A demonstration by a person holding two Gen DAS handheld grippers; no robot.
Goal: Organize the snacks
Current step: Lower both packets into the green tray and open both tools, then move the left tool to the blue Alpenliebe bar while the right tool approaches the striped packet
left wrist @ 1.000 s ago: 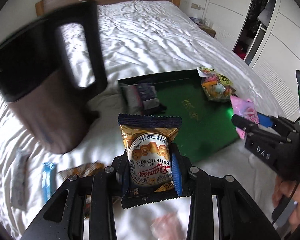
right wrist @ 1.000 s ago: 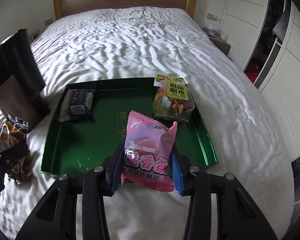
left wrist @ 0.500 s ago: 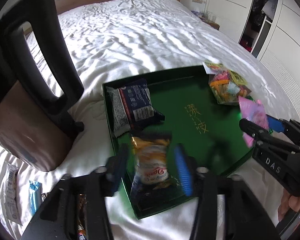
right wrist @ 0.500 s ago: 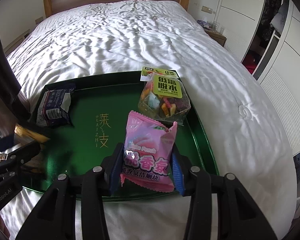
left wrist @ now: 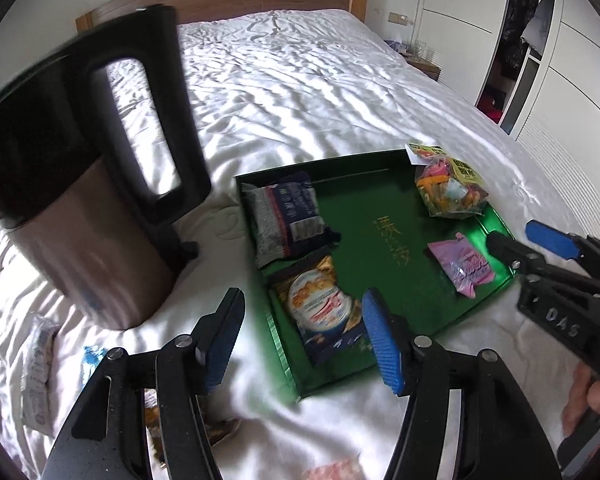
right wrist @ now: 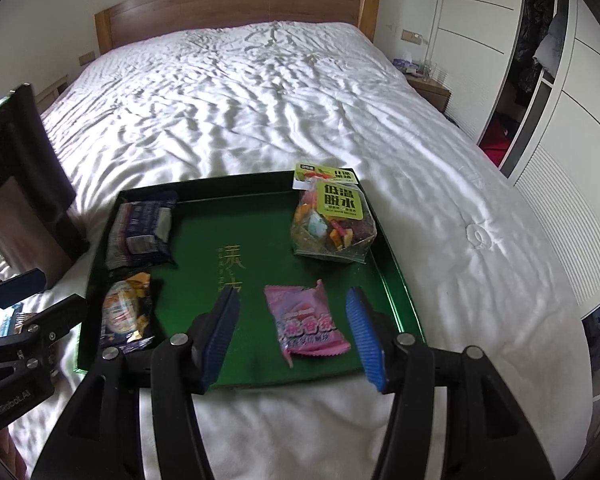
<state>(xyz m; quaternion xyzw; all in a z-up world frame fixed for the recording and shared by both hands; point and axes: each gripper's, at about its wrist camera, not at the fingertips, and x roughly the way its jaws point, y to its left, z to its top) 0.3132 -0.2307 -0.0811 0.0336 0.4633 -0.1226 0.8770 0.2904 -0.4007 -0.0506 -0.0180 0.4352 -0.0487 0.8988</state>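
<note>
A green tray point(right wrist: 260, 272) point(left wrist: 384, 264) lies on the white bed. In it lie a dark blue packet point(right wrist: 142, 229) point(left wrist: 288, 216), a gold butter-cookie bag point(right wrist: 126, 314) point(left wrist: 324, 314), a pink candy bag point(right wrist: 306, 322) point(left wrist: 462, 266) and a clear bag of colourful dried snacks point(right wrist: 332, 220) point(left wrist: 450, 188). My left gripper point(left wrist: 302, 338) is open and empty above the tray's near left corner. My right gripper point(right wrist: 294, 340) is open and empty, its jaws either side of the pink bag lying below it.
A brown and black electric kettle point(left wrist: 84, 184) stands on the bed left of the tray. Several loose snack packets point(left wrist: 40, 364) lie on the sheet at the near left. White wardrobes point(right wrist: 560, 80) line the right wall.
Both grippers have opened. The cookie bag has dropped from the left gripper into the tray's near left, and the pink bag from the right gripper into the tray's near right.
</note>
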